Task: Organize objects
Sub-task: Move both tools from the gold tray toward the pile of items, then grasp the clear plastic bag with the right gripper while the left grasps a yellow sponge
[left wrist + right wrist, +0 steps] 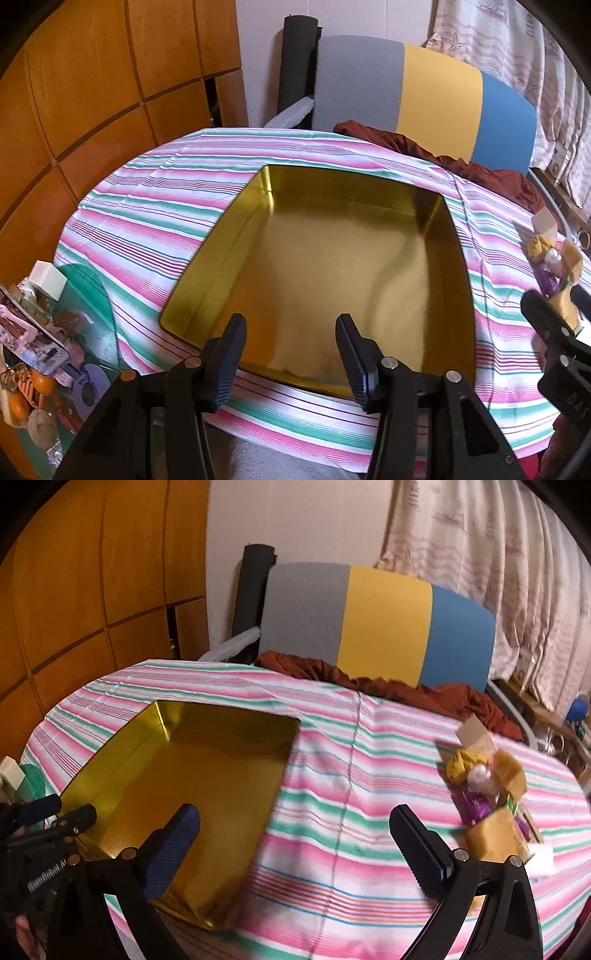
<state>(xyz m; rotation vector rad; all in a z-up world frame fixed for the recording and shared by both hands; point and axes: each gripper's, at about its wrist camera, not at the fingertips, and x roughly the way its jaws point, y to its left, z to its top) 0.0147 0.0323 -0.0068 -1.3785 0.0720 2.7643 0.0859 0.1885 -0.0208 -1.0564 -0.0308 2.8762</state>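
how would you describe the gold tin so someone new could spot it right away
Find the table under the striped cloth, pink, green and white. On its left half sits the gold tin, a shallow open rectangular box with shiny walls and nothing inside. The only other things on the cloth, a small pile of packets, lie far to the right and are soft and mixed in colour; the tin is rigid and all gold.

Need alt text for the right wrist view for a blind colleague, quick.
The open right gripper hovers empty over a pink, green and white striped tablecloth, between an empty gold tin box to its left and a small pile of packets and wrapped items to its right. A grey, yellow and blue chair back stands behind the table.
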